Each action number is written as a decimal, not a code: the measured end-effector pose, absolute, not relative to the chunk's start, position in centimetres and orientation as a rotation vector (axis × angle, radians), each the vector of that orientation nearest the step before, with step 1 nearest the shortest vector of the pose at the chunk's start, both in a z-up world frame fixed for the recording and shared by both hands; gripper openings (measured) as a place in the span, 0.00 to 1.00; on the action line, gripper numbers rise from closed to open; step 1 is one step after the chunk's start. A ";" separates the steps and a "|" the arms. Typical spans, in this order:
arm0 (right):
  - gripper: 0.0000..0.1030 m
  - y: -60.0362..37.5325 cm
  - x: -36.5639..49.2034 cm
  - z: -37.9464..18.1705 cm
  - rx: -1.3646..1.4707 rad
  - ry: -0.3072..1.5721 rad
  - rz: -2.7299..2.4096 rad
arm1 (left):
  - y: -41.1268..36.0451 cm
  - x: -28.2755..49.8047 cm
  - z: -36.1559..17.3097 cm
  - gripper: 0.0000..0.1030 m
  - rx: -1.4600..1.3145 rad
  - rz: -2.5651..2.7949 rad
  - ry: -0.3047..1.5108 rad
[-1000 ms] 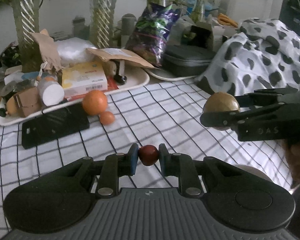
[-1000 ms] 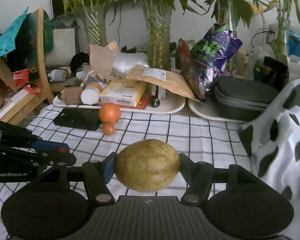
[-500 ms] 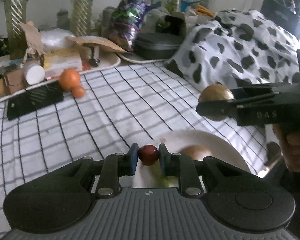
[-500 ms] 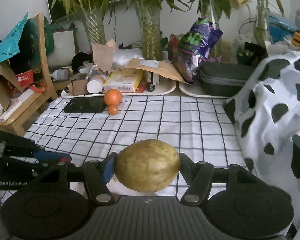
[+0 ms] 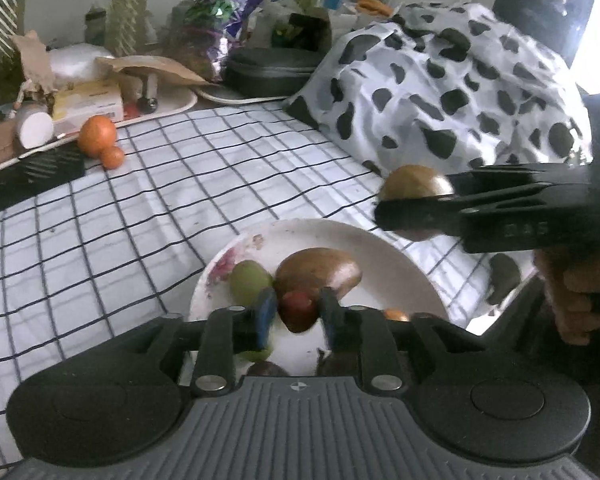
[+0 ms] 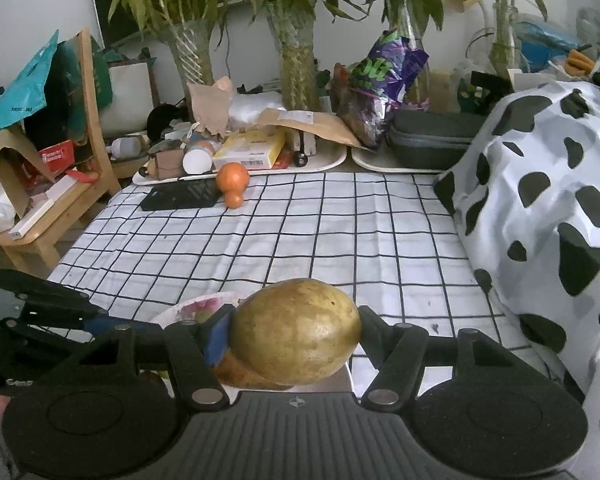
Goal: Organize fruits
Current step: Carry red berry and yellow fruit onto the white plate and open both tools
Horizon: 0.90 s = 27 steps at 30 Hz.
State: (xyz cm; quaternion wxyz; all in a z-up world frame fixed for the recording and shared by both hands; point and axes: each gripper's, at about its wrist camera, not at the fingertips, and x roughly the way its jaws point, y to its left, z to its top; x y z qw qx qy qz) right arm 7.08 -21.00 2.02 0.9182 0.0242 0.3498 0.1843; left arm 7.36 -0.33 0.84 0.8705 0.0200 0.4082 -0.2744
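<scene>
My left gripper (image 5: 298,312) is shut on a small dark red fruit (image 5: 298,311) and holds it over a white plate (image 5: 380,248). The plate holds a brown fruit (image 5: 320,270), a green fruit (image 5: 249,280) and other pieces partly hidden by the gripper. My right gripper (image 6: 296,340) is shut on a large yellow-brown fruit (image 6: 296,332) and hovers at the plate's right side; it also shows in the left wrist view (image 5: 414,200). A large orange (image 6: 231,176) and a small orange (image 6: 233,199) lie at the far left of the checked cloth.
A black flat case (image 6: 180,197) lies beside the oranges. Cluttered white trays (image 6: 324,162) with boxes, bags and vases line the table's back. A cow-spotted cloth (image 6: 540,200) heaps up on the right. A wooden chair (image 6: 88,152) stands at the left.
Both grippers have drawn back toward the near edge with their fruits. The plate has come fully into the left wrist view, under the red fruit.
</scene>
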 end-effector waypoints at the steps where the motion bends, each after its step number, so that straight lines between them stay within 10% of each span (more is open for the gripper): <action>1: 0.65 -21.2 6.9 2.0 0.056 0.720 0.374 | -0.3 7.2 0.9 0.51 0.046 -0.561 0.846; 4: 0.65 -21.6 6.6 2.0 0.076 0.730 0.355 | 0.0 6.9 1.3 0.65 0.038 -0.526 0.815; 27: 0.65 -22.1 6.8 -0.7 0.240 0.935 0.358 | 1.8 5.2 1.8 0.65 0.023 -0.365 0.825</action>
